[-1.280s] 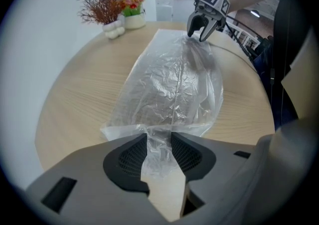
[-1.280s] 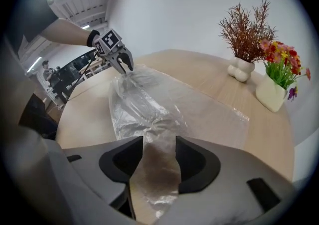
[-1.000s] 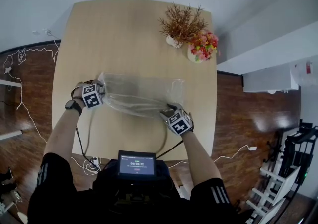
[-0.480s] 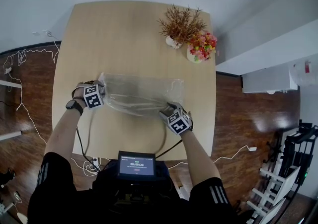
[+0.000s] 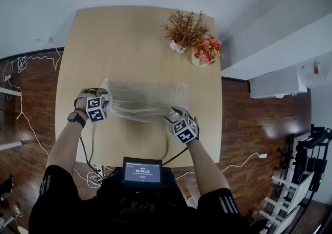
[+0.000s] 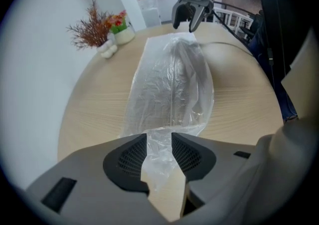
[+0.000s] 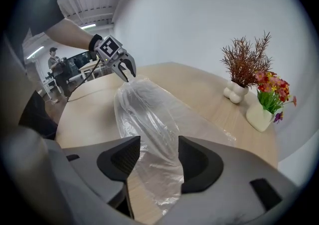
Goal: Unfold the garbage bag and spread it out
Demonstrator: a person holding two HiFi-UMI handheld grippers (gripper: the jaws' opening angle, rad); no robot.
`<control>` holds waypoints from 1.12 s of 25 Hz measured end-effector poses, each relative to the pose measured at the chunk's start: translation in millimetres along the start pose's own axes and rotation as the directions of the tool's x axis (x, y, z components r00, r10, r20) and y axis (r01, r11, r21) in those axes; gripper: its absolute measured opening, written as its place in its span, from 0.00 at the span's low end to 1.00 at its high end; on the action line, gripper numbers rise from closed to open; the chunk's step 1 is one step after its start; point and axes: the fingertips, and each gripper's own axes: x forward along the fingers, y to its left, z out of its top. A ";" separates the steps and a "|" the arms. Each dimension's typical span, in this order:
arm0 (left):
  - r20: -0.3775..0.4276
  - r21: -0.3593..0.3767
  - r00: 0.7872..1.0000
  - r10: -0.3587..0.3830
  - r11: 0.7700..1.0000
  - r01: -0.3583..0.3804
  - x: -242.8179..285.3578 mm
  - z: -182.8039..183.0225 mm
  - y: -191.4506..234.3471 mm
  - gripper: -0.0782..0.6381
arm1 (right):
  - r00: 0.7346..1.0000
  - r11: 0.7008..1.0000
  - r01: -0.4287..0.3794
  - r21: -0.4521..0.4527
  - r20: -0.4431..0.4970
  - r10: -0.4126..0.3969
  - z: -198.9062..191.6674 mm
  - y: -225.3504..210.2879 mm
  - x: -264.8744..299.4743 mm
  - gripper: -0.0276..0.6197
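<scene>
Garbage bag (image 5: 145, 100) is pinched by left hand-held gripper (image 5: 106, 99) and right hand-held gripper (image 5: 169, 117).

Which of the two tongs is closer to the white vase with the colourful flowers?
Right. The right tongs grip the garbage bag on the same side of the table as the vase; the left tongs hold the bag's opposite end, farther away.

Jaws, head view: marker cubes (image 5: 95, 109) cover the jaws of the left gripper (image 5: 102, 105) and right gripper (image 5: 174, 119), so their hold on the garbage bag (image 5: 145, 100) is hidden there.
Screen (image 5: 142, 172), behind both grippers: lettering too small to read.
Table (image 5: 129, 36): edge nearest the grippers' handles partly hidden by arms (image 5: 65, 142) and screen.
Distant person (image 7: 53, 60), beyond the left gripper: small, blurred.
</scene>
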 end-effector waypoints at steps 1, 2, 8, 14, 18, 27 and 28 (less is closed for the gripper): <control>0.024 -0.009 1.000 0.015 1.000 -0.014 -9.1 5.6 2.3 0.34 | 1.000 1.000 0.003 0.000 0.000 -0.003 -0.4 1.5 -2.1 0.46; 0.044 -0.019 0.999 0.027 0.999 -0.026 -17.8 9.8 4.2 0.34 | 1.000 1.000 0.007 0.002 0.000 -0.007 -0.5 2.9 -4.7 0.46; 0.105 -0.086 0.993 0.044 0.996 -0.035 -53.0 15.5 4.7 0.40 | 0.999 0.999 0.032 0.033 0.021 -0.032 -4.7 13.1 -17.9 0.46; 0.177 -0.142 0.980 0.086 0.988 -0.061 -77.8 21.1 -1.5 0.40 | 0.993 0.994 0.087 0.067 0.070 -0.092 9.6 17.7 -44.3 0.46; 0.253 -0.224 0.961 0.110 0.973 -0.053 -90.0 31.2 -13.7 0.40 | 0.981 0.985 0.125 0.118 0.134 -0.140 19.2 20.2 -62.5 0.46; 0.374 -0.341 0.912 0.168 0.939 -0.033 -121.4 57.8 -46.6 0.40 | 0.928 0.962 0.131 0.239 0.312 -0.204 44.1 23.0 -117.0 0.46; 0.385 -0.349 0.906 0.177 0.937 -0.035 -126.0 61.3 -49.3 0.40 | 0.919 0.958 0.131 0.255 0.331 -0.214 44.1 20.5 -121.6 0.46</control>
